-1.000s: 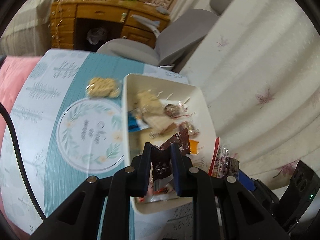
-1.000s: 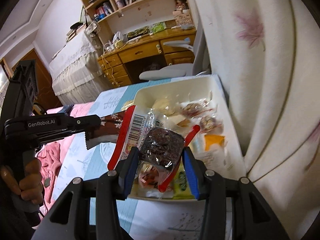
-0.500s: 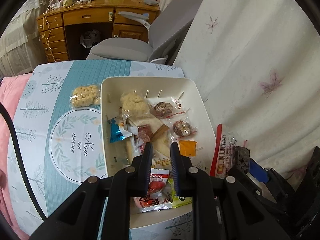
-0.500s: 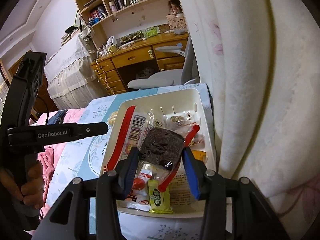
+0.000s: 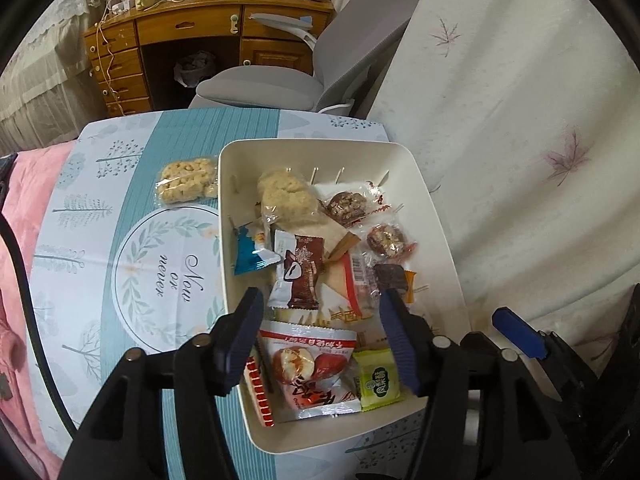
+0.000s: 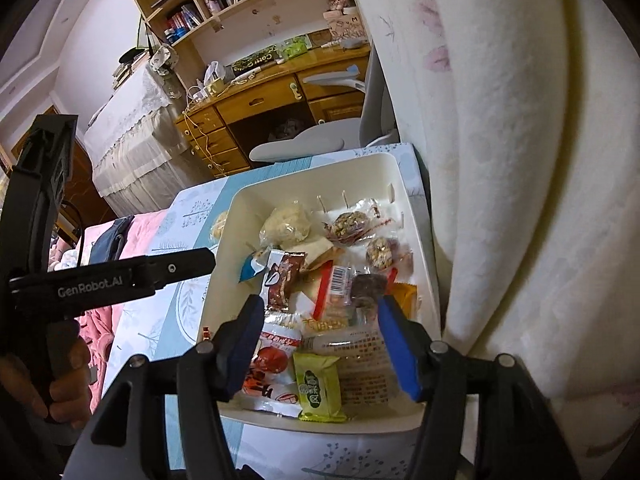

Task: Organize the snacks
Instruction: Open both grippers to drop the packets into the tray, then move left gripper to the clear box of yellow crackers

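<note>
**Both grippers empty over the snack tray**

The white tray (image 5: 436, 216) is seen sitting right under both grippers, packed with wrapped snacks. The left gripper (image 5: 322, 334) is spread wide with nothing between its fingers, hovering above the red date packet (image 5: 312, 364) and the green packet (image 5: 378, 380) at the tray's near end. The right gripper (image 6: 320, 338) is likewise gaping and empty, over the same near end. A brown chocolate wrapper (image 5: 306, 276) is seen lying mid-tray. One puffed-rice snack bag (image 5: 186, 178) is left outside, just beside the tray's left wall.

The worktop (image 5: 80, 248) is covered by a teal-and-white printed cloth. A wooden desk (image 5: 192, 36) and grey chair (image 5: 260, 88) are seen behind, a white curtain (image 5: 520, 120) on the right.

The left gripper's handle is held in a hand (image 6: 60, 392), seen in the right wrist view.
</note>
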The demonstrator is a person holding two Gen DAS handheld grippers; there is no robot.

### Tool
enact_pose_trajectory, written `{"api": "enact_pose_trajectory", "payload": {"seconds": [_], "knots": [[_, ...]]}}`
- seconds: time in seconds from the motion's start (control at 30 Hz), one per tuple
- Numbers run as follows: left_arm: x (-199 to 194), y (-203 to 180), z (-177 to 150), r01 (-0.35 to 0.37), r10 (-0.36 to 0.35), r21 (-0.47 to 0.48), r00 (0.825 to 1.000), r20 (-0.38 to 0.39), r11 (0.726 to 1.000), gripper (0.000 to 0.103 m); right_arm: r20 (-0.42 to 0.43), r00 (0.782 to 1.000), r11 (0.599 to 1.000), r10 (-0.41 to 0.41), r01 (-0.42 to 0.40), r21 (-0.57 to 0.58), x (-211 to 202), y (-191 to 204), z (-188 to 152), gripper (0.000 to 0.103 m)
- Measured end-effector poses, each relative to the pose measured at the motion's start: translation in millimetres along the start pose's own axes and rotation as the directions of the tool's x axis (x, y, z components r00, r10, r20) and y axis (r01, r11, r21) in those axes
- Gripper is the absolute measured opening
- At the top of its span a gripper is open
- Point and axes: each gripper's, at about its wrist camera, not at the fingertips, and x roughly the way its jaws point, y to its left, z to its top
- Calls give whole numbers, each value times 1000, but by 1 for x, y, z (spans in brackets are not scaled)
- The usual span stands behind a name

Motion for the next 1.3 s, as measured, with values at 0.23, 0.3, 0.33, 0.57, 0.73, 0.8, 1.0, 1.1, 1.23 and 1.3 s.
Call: {"api": "enact_pose_trajectory", "payload": {"seconds": [0.23,0.3,0.33,0.57,0.73,0.8,1.0,1.1,1.23,1.3], "knots": [[0,8,-7,-7,7,-15,1000,-19,1000,67,-27,1000,999,5,-3,40,3,4,-7,60],[0,13,-11,-12,11,-21,1000,-28,1000,68,-37,999,998,7,-5,55,4,3,-10,60],[1,16,-13,-17,16,-25,999,-35,1000,69,-45,999,998,9,-6,65,5,4,-12,60],[1,41,-38,-31,28,-44,997,-79,999,75,-94,996,995,13,-3,102,13,20,-24,60],[0,69,-51,-37,31,-55,993,-113,998,75,-129,992,992,5,11,128,23,38,-29,60],[-2,83,-53,-40,33,-57,992,-125,998,75,-140,990,989,0,20,145,28,45,-31,60],[-7,127,-53,-52,46,-32,984,-170,998,75,-181,982,973,-59,97,208,41,63,-41,60],[-9,150,-47,-49,47,-3,981,-188,999,75,-190,977,958,-97,143,248,47,70,-45,60],[-5,171,-36,-38,53,71,973,-224,997,80,-191,970,933,-151,203,296,52,83,-51,60],[-1,179,-28,-31,59,122,969,-240,992,80,-187,966,920,-180,233,314,54,90,-53,60]]}}
